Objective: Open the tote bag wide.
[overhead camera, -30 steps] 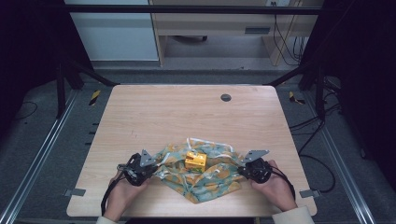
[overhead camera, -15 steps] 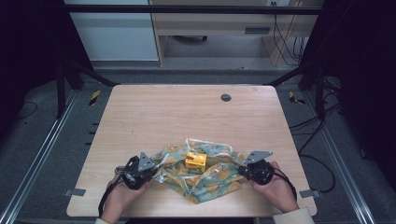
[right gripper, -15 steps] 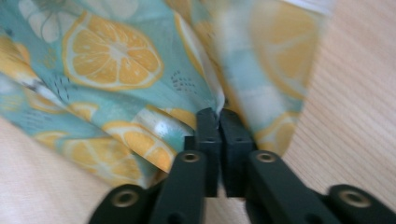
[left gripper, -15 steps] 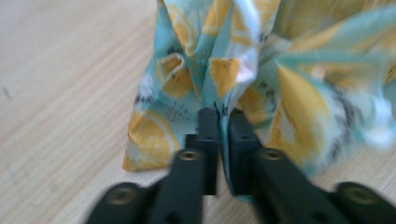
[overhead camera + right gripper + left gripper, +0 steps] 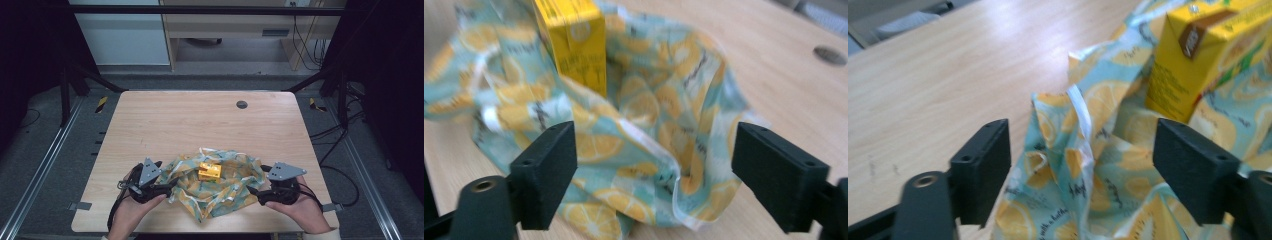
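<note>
Wooden table (image 5: 200,120), cloth (image 5: 220,187) with lemon pictures lying crumpled near front edge. Yellow box (image 5: 210,171) standing on middle of cloth. Left gripper (image 5: 167,186) at cloth's left edge, jaws spread wide, cloth fold between them, not pinched. Right gripper (image 5: 256,195) at cloth's right edge, jaws also spread wide, cloth rim between them. Person's hand holding each gripper. Small dark round spot (image 5: 242,104) on far side of table

The wooden table (image 5: 165,125) has a small dark round cap (image 5: 242,104) far ahead of the grippers. Cables (image 5: 330,132) lie on the floor beside.
</note>
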`<act>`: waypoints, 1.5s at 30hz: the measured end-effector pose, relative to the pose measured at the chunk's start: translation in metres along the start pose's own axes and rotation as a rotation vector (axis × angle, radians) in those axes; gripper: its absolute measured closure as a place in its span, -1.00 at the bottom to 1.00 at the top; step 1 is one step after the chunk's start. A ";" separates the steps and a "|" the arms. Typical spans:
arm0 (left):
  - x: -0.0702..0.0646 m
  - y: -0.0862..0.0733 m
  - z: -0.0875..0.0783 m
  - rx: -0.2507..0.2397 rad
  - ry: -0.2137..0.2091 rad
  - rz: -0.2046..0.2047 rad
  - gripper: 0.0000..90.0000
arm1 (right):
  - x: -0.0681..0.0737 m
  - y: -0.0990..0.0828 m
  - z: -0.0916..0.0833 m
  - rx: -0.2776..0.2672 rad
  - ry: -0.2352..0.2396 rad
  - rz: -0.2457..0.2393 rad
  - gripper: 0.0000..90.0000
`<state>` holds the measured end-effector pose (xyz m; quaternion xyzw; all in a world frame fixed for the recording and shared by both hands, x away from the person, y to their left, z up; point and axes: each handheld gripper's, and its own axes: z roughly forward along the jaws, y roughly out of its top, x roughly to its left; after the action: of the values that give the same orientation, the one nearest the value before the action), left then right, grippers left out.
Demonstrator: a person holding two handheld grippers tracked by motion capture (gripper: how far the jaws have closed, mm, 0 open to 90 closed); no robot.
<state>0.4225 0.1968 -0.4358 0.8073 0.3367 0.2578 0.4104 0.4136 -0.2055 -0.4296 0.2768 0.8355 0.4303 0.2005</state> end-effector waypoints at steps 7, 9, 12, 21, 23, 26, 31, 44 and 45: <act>0.016 0.000 -0.006 -0.030 0.058 -0.057 -0.65 | -0.008 0.009 -0.025 -0.068 -0.020 0.016 -0.73; 0.027 -0.004 -0.011 -0.028 0.093 -0.076 -0.66 | -0.016 0.009 -0.032 -0.091 -0.083 0.045 -0.79; 0.035 -0.007 -0.014 -0.031 0.109 -0.101 -0.67 | -0.024 0.008 -0.032 -0.093 -0.150 0.084 -0.81; 0.071 -0.024 -0.023 -0.021 0.198 -0.166 -0.74 | -0.058 -0.003 -0.018 -0.092 -0.323 0.230 -0.89; 0.077 -0.027 -0.024 -0.015 0.214 -0.169 -0.76 | -0.061 -0.004 -0.015 -0.095 -0.333 0.235 -0.89; 0.086 -0.033 -0.024 -0.003 0.228 -0.185 -0.79 | -0.065 -0.004 -0.011 -0.101 -0.327 0.259 -0.89; 0.096 -0.040 -0.021 0.012 0.235 -0.203 -0.83 | -0.068 -0.004 -0.003 -0.109 -0.345 0.281 -0.90; 0.114 -0.050 -0.008 0.030 0.226 -0.164 -0.89 | -0.098 -0.026 0.030 -0.014 -0.376 0.351 -0.76; 0.114 -0.050 -0.008 0.030 0.226 -0.164 -0.89 | -0.098 -0.026 0.030 -0.014 -0.376 0.351 -0.76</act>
<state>0.4730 0.3084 -0.4578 0.7490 0.4493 0.3076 0.3774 0.4985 -0.2623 -0.4581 0.4912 0.7197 0.4054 0.2764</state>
